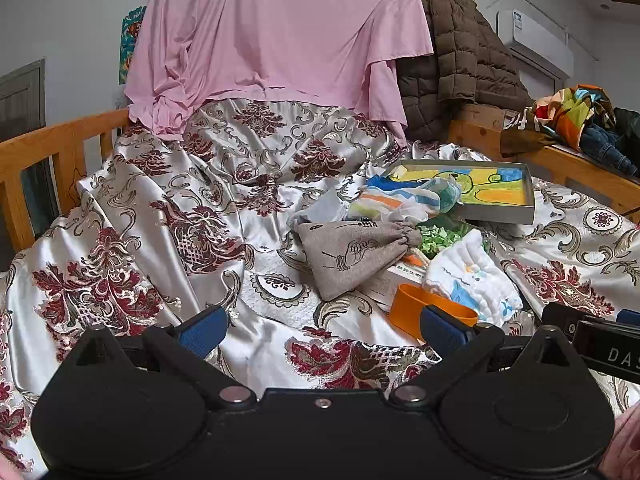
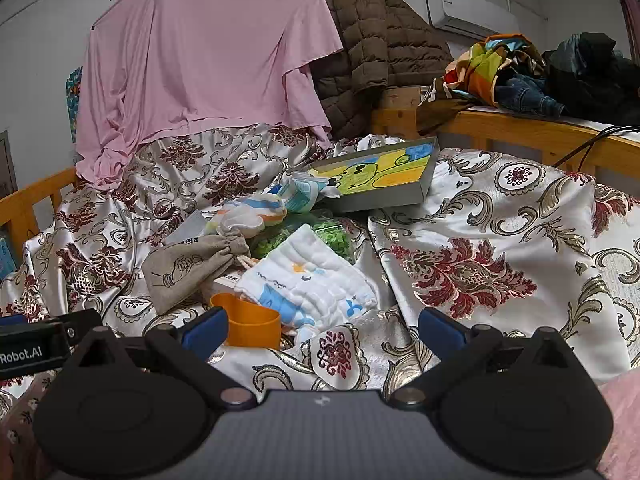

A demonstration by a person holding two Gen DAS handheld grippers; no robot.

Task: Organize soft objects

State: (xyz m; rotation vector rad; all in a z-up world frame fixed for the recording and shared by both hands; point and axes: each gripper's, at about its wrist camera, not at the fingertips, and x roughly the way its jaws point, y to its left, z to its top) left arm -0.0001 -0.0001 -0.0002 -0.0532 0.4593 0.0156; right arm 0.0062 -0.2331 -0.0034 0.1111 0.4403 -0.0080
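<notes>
With both grippers spread wide and empty, right gripper [image 2: 322, 330] should pinch the white quilted cloth [image 2: 308, 280] just ahead, clear of the orange plastic cup [image 2: 250, 326]; left gripper [image 1: 322, 330] idle.

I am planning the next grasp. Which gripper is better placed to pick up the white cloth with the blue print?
Probably the right gripper. It is open and the white cloth lies almost straight ahead, just beyond its fingers. For the left gripper, also open, the cloth sits off to its right, behind the orange cup.
</notes>
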